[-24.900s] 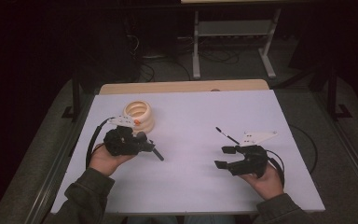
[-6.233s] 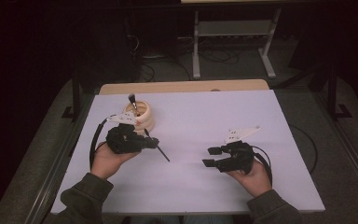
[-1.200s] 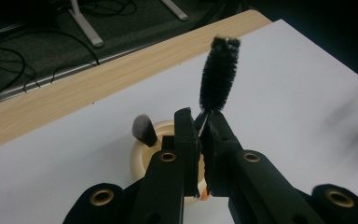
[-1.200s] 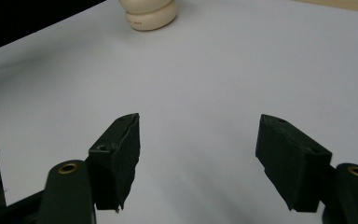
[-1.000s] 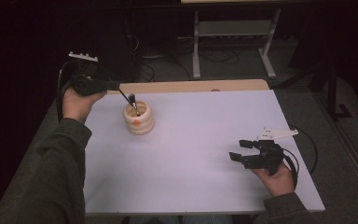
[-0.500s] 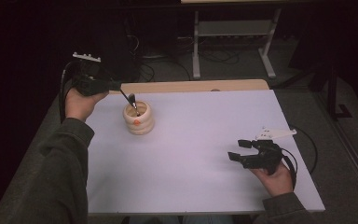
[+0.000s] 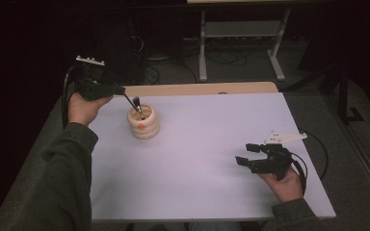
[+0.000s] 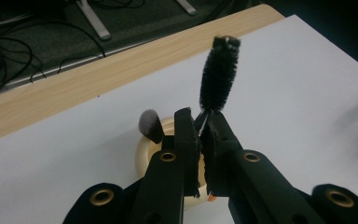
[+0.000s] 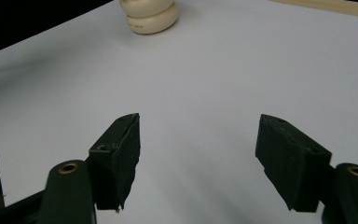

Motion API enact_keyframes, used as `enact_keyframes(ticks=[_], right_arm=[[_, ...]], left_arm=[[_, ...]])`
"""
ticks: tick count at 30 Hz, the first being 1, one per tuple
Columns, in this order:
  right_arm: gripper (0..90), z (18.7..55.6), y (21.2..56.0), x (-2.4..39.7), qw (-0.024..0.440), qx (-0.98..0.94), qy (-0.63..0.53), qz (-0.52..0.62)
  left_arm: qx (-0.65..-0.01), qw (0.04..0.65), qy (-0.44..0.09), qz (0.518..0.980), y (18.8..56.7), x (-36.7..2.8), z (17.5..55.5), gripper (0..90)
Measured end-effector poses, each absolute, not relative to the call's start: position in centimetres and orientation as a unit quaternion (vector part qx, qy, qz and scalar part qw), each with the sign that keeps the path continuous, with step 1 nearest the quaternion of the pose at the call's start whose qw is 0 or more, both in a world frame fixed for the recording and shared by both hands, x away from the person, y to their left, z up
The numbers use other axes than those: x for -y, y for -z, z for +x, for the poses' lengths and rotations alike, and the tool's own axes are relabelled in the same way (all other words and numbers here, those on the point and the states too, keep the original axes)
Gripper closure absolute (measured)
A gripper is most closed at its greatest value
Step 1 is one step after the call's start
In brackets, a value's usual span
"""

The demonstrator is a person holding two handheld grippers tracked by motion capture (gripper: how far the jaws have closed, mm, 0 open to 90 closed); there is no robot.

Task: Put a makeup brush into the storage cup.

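The left gripper is clamped on a thin bristle brush above the holder. Light and springy, it is best pinched on its stem below the bristles. The right gripper idles with its 2 jaws apart.

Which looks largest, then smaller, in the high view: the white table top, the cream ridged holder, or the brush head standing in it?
1. White table top, by far the largest.
2. Cream ridged holder.
3. Brush head poking above the holder's rim, the smallest.
No two look alike.
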State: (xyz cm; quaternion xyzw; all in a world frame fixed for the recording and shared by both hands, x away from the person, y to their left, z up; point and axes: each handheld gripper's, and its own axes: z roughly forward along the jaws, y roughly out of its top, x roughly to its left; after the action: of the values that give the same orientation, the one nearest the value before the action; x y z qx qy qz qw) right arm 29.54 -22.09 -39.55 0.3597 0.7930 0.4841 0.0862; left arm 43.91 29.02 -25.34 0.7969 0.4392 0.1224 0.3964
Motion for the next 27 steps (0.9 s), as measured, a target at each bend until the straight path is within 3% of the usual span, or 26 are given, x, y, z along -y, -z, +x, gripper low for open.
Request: enact_keyframes(ticks=[27], right_arm=[[29.7,29.6,39.5,22.0,0.085,-0.793,-0.484,0.360]], left_arm=[[-0.453,0.383,-0.115,0.797,27.9,-29.1,44.2,85.0]])
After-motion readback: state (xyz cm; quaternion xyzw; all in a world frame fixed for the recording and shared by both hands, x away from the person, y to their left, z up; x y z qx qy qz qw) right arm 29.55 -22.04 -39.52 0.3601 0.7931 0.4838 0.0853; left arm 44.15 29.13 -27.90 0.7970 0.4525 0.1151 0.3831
